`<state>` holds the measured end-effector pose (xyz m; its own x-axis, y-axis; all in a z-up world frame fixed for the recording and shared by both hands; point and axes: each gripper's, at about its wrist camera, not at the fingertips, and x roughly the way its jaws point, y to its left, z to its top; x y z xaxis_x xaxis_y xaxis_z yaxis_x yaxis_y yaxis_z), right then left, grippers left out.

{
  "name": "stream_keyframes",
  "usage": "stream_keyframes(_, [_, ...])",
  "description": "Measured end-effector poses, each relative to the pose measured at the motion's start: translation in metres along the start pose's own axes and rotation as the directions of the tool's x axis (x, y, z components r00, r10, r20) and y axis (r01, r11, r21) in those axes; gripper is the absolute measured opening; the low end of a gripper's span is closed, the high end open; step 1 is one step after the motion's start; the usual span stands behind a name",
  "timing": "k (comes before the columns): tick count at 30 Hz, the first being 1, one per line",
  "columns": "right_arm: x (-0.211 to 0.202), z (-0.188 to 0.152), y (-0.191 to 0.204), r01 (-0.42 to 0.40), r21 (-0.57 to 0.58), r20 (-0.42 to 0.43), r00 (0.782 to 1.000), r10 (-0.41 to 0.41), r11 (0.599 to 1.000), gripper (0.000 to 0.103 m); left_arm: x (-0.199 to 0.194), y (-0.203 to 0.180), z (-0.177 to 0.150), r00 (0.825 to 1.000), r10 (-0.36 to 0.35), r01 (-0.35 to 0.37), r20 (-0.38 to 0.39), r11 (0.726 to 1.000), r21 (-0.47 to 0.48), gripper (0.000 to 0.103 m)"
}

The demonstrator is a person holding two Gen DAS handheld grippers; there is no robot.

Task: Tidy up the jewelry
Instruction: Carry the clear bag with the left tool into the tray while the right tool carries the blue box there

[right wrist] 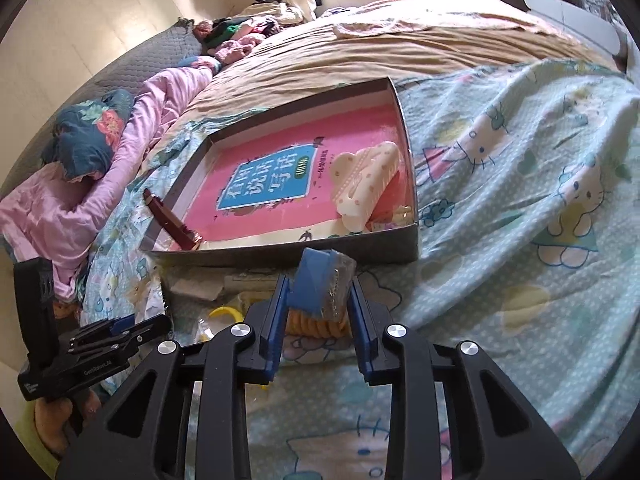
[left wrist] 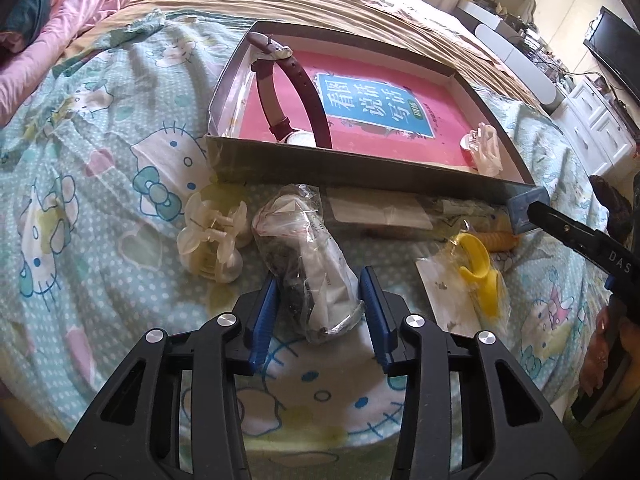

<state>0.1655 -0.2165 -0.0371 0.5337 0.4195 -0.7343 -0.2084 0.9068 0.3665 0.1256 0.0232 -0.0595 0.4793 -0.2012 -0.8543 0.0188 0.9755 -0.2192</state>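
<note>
A shallow grey box [left wrist: 360, 168] with a pink book as its floor lies on the bed. In it are a maroon-strapped watch [left wrist: 296, 92] and a cream hair claw [right wrist: 366, 184]. My left gripper [left wrist: 318, 304] straddles a clear plastic bag of dark jewelry [left wrist: 308, 264], with its pads beside the bag and small gaps showing. My right gripper [right wrist: 318, 300] is shut on a small blue-backed packet with a chain [right wrist: 324, 284], held just above an orange coiled hair tie [right wrist: 316, 324] in front of the box.
On the Hello Kitty sheet [left wrist: 100, 184] before the box lie a translucent hair claw [left wrist: 212, 240], a yellow ring in a bag [left wrist: 476, 268] and a flat card [left wrist: 380, 210]. Pink bedding [right wrist: 80, 192] is piled to the left. White drawers [left wrist: 596, 128] stand far right.
</note>
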Motion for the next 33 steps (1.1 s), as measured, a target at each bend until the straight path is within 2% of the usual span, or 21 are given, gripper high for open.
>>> stream_keyframes(7, [-0.012,-0.005,0.024,-0.013,-0.091,0.007,1.000,0.013,0.996,0.027,-0.015,-0.005,-0.007,1.000,0.009,-0.010,0.024,0.999,0.046,0.032])
stream_keyframes(16, [-0.016,-0.006,0.047,-0.057,-0.142,0.002,0.998,0.058,0.988,0.026,-0.038,-0.006,-0.007,0.998,0.002,-0.006,0.061,0.998,0.061,0.032])
stream_keyframes(33, [-0.037,0.007,0.053,-0.057,-0.160,0.071,0.995,0.069,0.985,0.026,-0.067,-0.013,0.029,0.989,0.008,-0.022,0.150,0.995,0.093,0.032])
